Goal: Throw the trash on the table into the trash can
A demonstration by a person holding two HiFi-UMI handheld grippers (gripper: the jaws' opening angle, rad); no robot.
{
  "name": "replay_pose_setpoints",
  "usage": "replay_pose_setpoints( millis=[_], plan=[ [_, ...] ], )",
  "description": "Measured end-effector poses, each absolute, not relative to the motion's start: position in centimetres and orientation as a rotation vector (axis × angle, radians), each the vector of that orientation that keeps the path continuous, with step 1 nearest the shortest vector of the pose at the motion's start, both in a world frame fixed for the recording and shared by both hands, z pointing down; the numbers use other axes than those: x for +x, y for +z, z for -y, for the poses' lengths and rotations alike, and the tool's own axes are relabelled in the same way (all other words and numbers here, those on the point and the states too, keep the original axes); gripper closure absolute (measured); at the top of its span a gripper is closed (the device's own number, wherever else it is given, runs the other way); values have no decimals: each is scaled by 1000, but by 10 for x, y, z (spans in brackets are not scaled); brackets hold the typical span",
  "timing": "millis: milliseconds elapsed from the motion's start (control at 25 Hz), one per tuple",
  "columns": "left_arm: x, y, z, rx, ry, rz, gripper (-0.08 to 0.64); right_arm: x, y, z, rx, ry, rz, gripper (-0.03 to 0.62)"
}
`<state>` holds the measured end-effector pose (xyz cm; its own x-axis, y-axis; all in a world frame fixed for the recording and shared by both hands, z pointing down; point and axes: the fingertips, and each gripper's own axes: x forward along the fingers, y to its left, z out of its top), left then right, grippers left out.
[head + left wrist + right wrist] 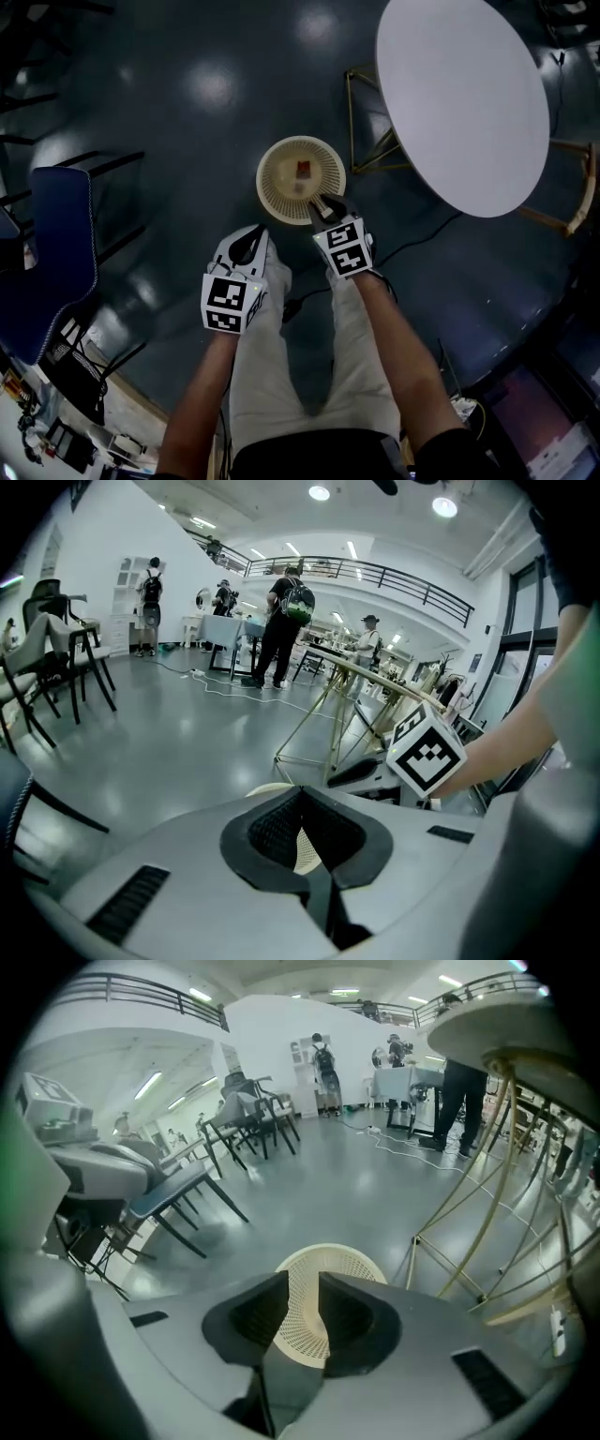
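Seemingly drop done; right gripper [323, 208] part-open, empty, above the mesh trash can [269, 178]; left gripper [246, 246] closed, empty; next, recheck the table [459, 103].

No word, number or brand can be read anywhere. The only printed marks are black-and-white square patterns on the marker cubes [228, 305] of the left tool [246, 246] and the right tool [328, 208] — codes, not letters. Any print on the red scrap [304, 169] in the bin [272, 192] is too small and blurred to read.
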<state>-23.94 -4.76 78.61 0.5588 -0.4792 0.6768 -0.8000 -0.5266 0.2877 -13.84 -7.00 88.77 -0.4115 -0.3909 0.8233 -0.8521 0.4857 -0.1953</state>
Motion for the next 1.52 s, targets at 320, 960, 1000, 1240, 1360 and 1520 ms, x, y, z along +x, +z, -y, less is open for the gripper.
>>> replay_pose_setpoints(
  millis=[320, 960, 1000, 1240, 1360, 1520],
  plan=[
    [-211, 699, 56, 2266, 648, 1038, 545, -142, 767, 59, 1107, 892, 2106, 558],
    [-190, 541, 46, 2311, 572, 1097, 545, -127, 546, 60, 1066, 698, 2333, 572],
    [-186, 530, 45, 2312, 558, 1103, 545, -124, 534, 59, 1071, 691, 2343, 574],
    [-152, 476, 44, 2386, 517, 1104, 545, -101, 481, 54, 1093, 651, 2392, 573],
    [-133, 461, 44, 2412, 510, 1122, 545, -81, 463, 53, 1103, 649, 2410, 574],
    [-106, 425, 45, 2440, 486, 1147, 545, -49, 426, 57, 1134, 600, 2434, 574]
  ],
)
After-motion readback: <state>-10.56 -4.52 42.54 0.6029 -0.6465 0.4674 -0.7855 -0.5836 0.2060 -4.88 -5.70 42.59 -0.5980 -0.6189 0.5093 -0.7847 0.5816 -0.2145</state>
